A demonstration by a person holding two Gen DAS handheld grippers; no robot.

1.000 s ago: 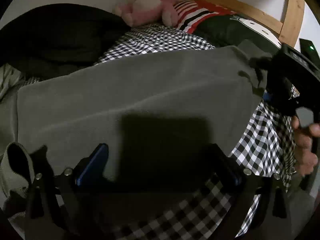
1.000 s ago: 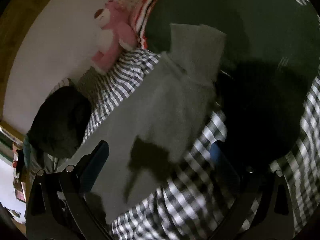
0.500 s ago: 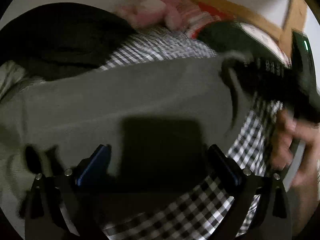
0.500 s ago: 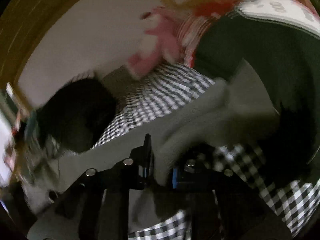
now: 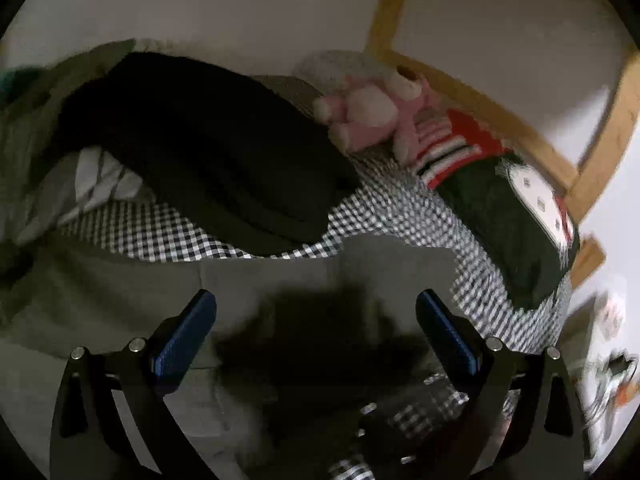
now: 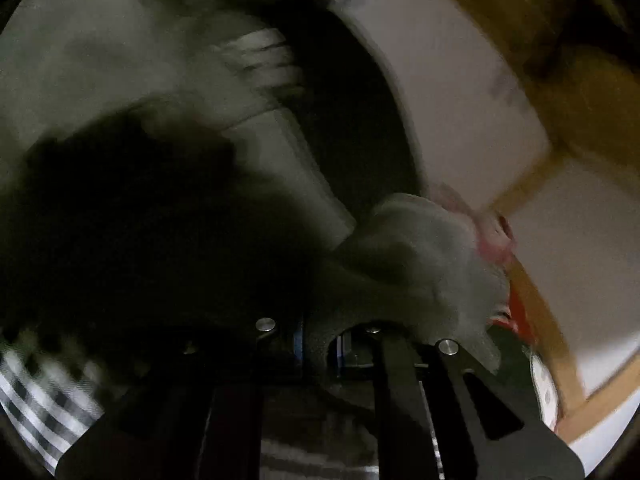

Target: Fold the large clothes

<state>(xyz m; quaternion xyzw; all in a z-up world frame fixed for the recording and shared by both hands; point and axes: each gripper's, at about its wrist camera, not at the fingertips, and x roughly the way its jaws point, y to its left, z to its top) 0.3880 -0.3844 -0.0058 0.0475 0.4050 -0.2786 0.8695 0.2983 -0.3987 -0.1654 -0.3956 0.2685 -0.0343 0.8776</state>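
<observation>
A large grey garment (image 5: pixel 132 304) lies spread on the checked bedsheet (image 5: pixel 384 216). My left gripper (image 5: pixel 314 334) hovers above it, open, with nothing between its blue pads (image 5: pixel 184 336). In the heavily blurred right wrist view, my right gripper (image 6: pixel 320 344) has its jaws closing tight, its pads pressed on a bunched corner of the grey garment (image 6: pixel 420 264), which is lifted off the bed. The rest of the cloth trails off to the left in shadow.
A black garment (image 5: pixel 216 152) is piled behind the grey one. A pink plush toy (image 5: pixel 372 112), a red striped pillow (image 5: pixel 452 148) and a dark green pillow (image 5: pixel 500 232) line the wooden bed frame (image 5: pixel 500 116) by the wall.
My right gripper shut on the grey garment's corner, rolled over and swept sideways with it. My left gripper rose and drew back, and now sees more of the wall and the black garment.
</observation>
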